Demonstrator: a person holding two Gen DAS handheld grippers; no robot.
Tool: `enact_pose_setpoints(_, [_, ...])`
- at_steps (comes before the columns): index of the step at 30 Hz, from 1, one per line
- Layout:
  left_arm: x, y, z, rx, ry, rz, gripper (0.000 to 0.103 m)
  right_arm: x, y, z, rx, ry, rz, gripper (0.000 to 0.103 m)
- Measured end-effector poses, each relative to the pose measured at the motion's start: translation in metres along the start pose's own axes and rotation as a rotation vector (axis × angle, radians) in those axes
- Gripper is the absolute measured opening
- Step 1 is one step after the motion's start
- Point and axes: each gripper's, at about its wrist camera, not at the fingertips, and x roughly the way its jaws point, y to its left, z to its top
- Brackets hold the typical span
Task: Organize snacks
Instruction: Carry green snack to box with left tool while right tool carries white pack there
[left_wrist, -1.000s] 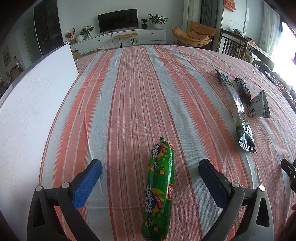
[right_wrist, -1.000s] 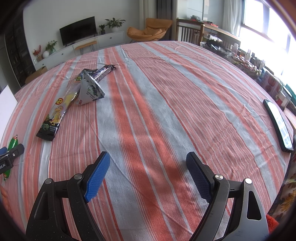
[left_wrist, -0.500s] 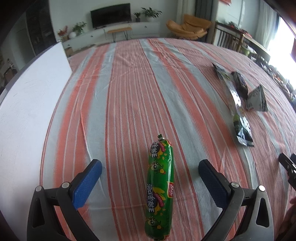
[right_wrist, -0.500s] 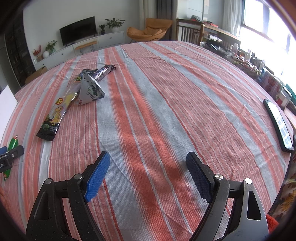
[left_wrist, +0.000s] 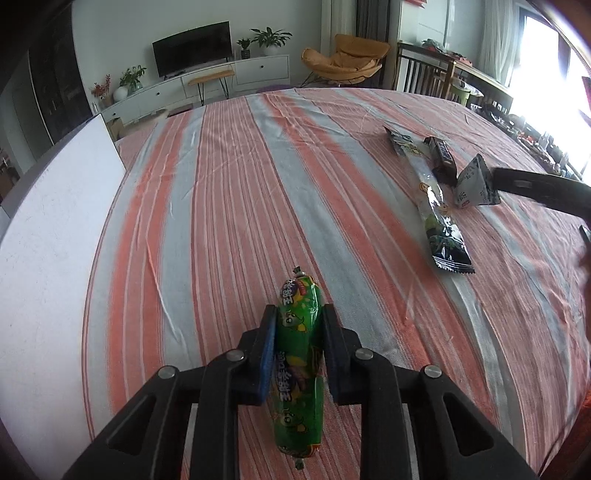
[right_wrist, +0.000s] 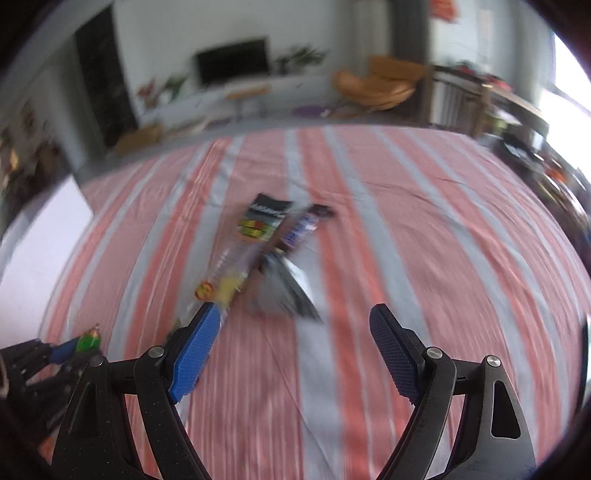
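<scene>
The left hand-held gripper (left_wrist: 298, 322), jaws just closed, pinches a green sausage (left_wrist: 298, 369) on the striped tabletop (left_wrist: 229, 192); the right hand-held gripper (right_wrist: 295, 328) hangs spread.

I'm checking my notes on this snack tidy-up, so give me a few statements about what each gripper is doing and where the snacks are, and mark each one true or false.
1. The left gripper is shut on the green sausage. True; its jaws have just been closing.
2. The right gripper grips the triangular packet. False: its jaws are open and empty, the packet lying ahead of them.
3. The long clear packet lies on the striped cloth beside a dark bar. True.
4. The green sausage lies on the white board. False: it is over the striped cloth, apart from the board.
5. The triangular packet is stacked on the green sausage. False: it lies far off, by the dark bar.
</scene>
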Motion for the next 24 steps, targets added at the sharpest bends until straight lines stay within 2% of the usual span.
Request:
enact_pose_setpoints(2, [-0.003,0.002,-0.002,-0.019,0.001,-0.016,0.022,0.023,0.007,0.008,-0.049,0.06,-0.024,0.082])
enact_pose_setpoints(3, [-0.004,0.004,-0.004,-0.029,0.001,-0.027,0.022,0.031,0.008,0.008,-0.048,0.071,-0.016,0.071])
enact_pose_setpoints(4, [-0.006,0.006,-0.005,-0.039,0.001,-0.039,0.022,0.034,0.006,0.006,-0.035,0.083,-0.004,0.047])
enact_pose_setpoints(5, [-0.007,0.008,-0.007,-0.046,0.002,-0.047,0.022,0.034,0.003,0.004,-0.004,0.091,0.005,0.034])
enact_pose_setpoints(10, [-0.022,0.018,-0.014,-0.12,-0.005,-0.13,0.022,0.005,-0.023,-0.022,0.149,0.046,0.134,0.031])
enact_pose_setpoints(15, [-0.06,0.018,-0.016,-0.146,-0.057,-0.214,0.022,-0.039,-0.055,-0.068,0.303,-0.013,0.344,0.031])
enact_pose_setpoints(19, [-0.09,0.018,-0.02,-0.167,-0.091,-0.274,0.022,-0.06,-0.059,-0.084,0.351,-0.011,0.391,0.031])
enact_pose_setpoints(24, [-0.125,0.027,-0.024,-0.188,-0.137,-0.314,0.022,-0.086,-0.033,-0.079,0.292,-0.05,0.425,0.031])
